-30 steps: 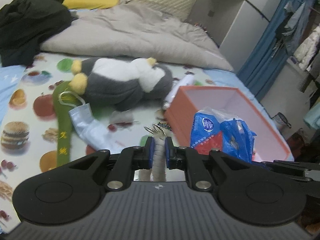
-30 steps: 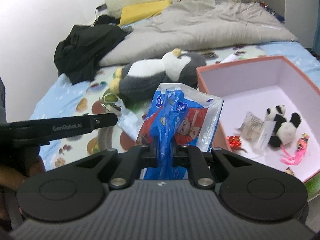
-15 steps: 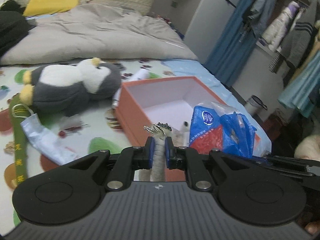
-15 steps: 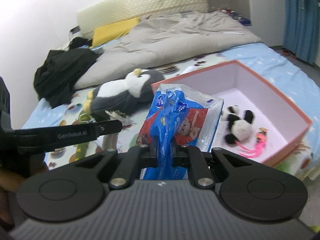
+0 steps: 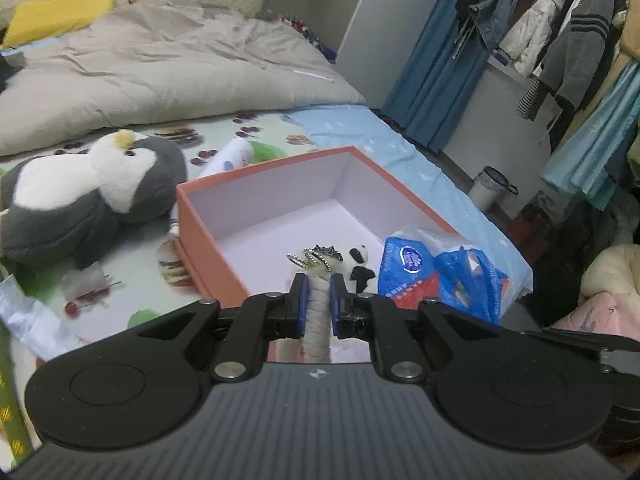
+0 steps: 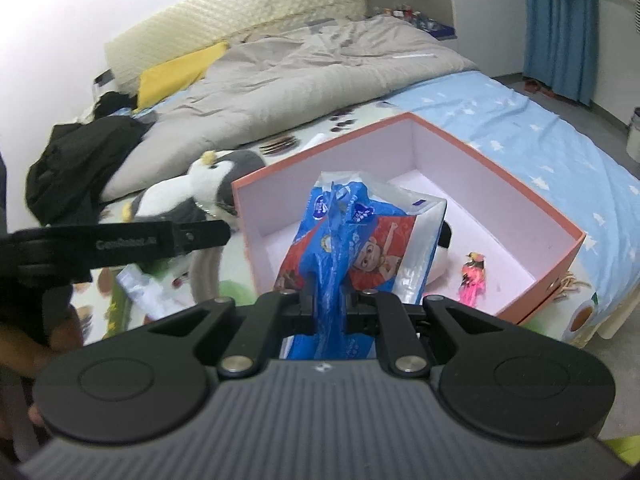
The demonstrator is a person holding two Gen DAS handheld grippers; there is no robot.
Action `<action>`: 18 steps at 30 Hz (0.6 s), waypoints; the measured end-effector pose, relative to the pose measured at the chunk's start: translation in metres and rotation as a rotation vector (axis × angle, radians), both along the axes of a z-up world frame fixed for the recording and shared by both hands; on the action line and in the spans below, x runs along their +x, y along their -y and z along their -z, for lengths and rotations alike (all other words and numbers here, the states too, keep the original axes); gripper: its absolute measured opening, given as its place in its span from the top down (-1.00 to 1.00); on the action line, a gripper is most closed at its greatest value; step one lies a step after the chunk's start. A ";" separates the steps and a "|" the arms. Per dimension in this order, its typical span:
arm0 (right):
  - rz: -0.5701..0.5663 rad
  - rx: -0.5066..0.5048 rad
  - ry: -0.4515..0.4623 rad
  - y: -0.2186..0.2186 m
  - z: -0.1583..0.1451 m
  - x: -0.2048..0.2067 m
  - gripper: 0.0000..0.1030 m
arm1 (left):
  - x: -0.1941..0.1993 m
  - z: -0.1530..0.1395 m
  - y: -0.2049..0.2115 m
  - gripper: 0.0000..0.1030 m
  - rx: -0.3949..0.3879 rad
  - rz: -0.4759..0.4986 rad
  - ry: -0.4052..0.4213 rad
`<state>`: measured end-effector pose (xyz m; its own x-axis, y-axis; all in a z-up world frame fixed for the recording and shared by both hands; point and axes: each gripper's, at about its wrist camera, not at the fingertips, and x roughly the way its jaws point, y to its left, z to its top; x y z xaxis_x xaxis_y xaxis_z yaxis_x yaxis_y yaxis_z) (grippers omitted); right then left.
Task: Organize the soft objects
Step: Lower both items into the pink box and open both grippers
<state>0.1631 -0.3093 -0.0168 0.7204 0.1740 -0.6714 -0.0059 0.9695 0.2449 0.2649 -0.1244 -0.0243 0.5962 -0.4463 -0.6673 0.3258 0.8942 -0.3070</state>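
Tissue pack (image 6: 360,248) pinched by right gripper (image 6: 330,304), centre frame above orange box (image 6: 552,296), presumably for dropping in | left gripper (image 5: 316,300) clamped on knitted beige piece (image 5: 316,312), lower centre over the box's near edge.

Left gripper (image 5: 316,294): jaws closed, pinching a pale wrapped piece, pointing forward and down. Right gripper (image 6: 330,306): jaws closed, clamped on a blue packet, same downward tilt, right of the left one.
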 end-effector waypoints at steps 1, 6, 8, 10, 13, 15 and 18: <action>0.007 0.001 -0.004 0.002 0.002 0.005 0.74 | 0.009 0.000 0.004 0.73 0.010 0.008 -0.006; 0.030 0.011 -0.036 0.015 0.011 0.040 0.74 | 0.057 0.001 0.026 0.73 0.044 0.054 -0.008; 0.032 0.009 -0.047 0.020 0.014 0.057 0.74 | 0.077 0.005 0.036 0.73 0.059 0.061 -0.022; 0.039 -0.007 -0.064 0.023 0.017 0.073 0.74 | 0.096 0.012 0.046 0.73 0.069 0.074 -0.055; 0.004 -0.038 -0.096 0.023 0.021 0.099 0.74 | 0.122 0.024 0.058 0.73 0.091 0.090 -0.113; -0.006 -0.033 -0.131 0.027 0.027 0.114 0.74 | 0.137 0.032 0.063 0.73 0.107 0.094 -0.147; -0.020 -0.027 -0.179 0.031 0.037 0.132 0.74 | 0.154 0.041 0.066 0.73 0.117 0.097 -0.187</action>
